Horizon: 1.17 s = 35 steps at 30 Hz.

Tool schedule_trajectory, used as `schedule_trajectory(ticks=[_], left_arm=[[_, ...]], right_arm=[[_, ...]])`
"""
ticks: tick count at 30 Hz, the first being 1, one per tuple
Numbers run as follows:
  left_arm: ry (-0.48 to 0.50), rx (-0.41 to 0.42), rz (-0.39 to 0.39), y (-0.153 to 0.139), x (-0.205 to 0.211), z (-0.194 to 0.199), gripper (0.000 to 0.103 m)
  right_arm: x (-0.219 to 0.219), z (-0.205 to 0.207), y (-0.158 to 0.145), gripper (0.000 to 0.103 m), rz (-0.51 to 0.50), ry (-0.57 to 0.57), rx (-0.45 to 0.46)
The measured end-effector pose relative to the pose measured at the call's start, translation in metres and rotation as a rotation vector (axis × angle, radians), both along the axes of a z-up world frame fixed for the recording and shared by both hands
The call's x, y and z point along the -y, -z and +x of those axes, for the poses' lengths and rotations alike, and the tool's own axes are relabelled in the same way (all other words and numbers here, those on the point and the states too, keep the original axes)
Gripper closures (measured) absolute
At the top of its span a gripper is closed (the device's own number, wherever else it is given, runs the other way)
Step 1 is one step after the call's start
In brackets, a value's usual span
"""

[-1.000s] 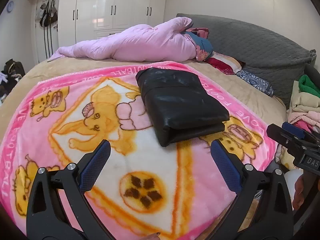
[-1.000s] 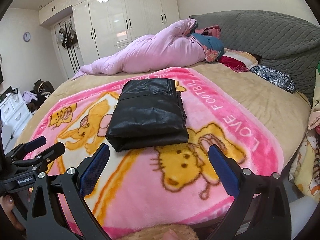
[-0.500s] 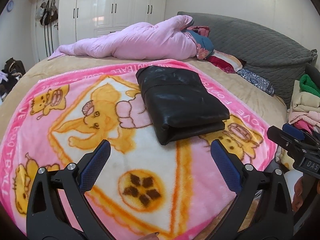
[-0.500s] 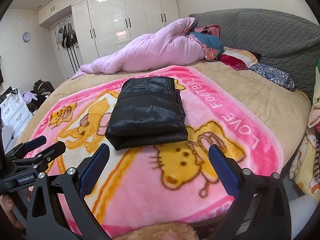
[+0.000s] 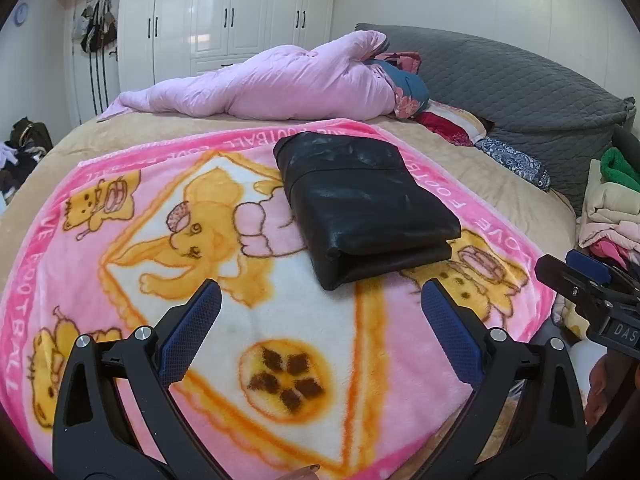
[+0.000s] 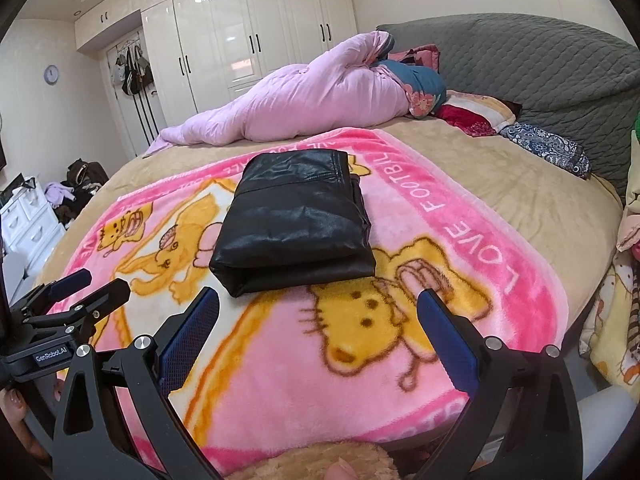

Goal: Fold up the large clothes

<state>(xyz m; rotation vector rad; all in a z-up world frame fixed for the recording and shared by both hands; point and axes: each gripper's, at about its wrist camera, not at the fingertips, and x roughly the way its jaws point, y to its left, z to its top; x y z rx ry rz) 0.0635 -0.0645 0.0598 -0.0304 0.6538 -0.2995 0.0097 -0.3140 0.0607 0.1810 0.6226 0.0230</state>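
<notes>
1. The garment (image 5: 362, 204), a black shiny piece of clothing, lies folded into a thick rectangle on the blanket (image 5: 280, 344). In the left wrist view it sits just right of centre; in the right wrist view (image 6: 294, 224) it sits in the middle of the frame.
2. The blanket is pink with yellow cartoon animals and white lettering along its border. It covers the near part of the bed (image 5: 500, 192), whose tan sheet shows around it.
3. The left claw (image 5: 320, 312) fills the bottom of its own frame, its blue-padded fingers spread wide and holding nothing. It hangs above the blanket, near the folded edge of the garment but apart from it.
4. The right claw (image 6: 318, 320) stands the same way at the bottom of its frame: fingers wide apart, nothing between them, near the garment without touching it.
5. Each claw also shows in the other view: the right one at the right edge of the left wrist frame (image 5: 580, 280), the left one at the lower left of the right wrist frame (image 6: 72, 292).
6. A pink quilt (image 5: 264, 84) lies bunched across the upper centre of the frame, beyond the blanket.
7. A grey headboard (image 5: 520, 80) curves along the upper right.
8. White wardrobes (image 5: 240, 12) stand at the top.
9. A pile of clothes (image 5: 612, 208) sits at the right edge.
</notes>
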Motion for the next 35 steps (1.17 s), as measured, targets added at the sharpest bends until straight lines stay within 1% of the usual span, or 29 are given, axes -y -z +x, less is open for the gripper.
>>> schedule_trajectory(ticks=[18,23,27,30,32,33,34,35], left_arm=[[0.003,-0.01,0.009,0.002,-0.006,-0.001,0.009],[0.0,-0.016,0.023,0.006,-0.009,0.002,0.009],[-0.001,-0.051,0.012,0.015,-0.02,0.005,0.009],[-0.031,-0.067,0.007,0.017,-0.039,0.013,0.009],[-0.101,-0.098,0.023,0.027,-0.078,0.027,0.009],[-0.14,-0.119,0.043,0.034,-0.102,0.035,0.009],[-0.183,-0.138,0.062,0.041,-0.124,0.044,0.009],[-0.223,-0.156,0.077,0.048,-0.148,0.052,0.009]], right_arm=[[0.001,-0.002,0.001,0.004,-0.003,0.001,-0.002],[0.009,-0.006,0.004,0.004,0.003,0.031,-0.01],[0.023,-0.015,0.01,0.004,0.021,0.084,-0.015],[0.052,-0.032,0.022,0.004,0.036,0.185,-0.026],[0.088,-0.052,0.039,0.004,0.045,0.314,-0.047],[0.109,-0.064,0.048,0.004,0.042,0.399,-0.065],[0.144,-0.082,0.065,0.004,0.044,0.54,-0.098],[0.169,-0.096,0.077,0.004,0.049,0.641,-0.132]])
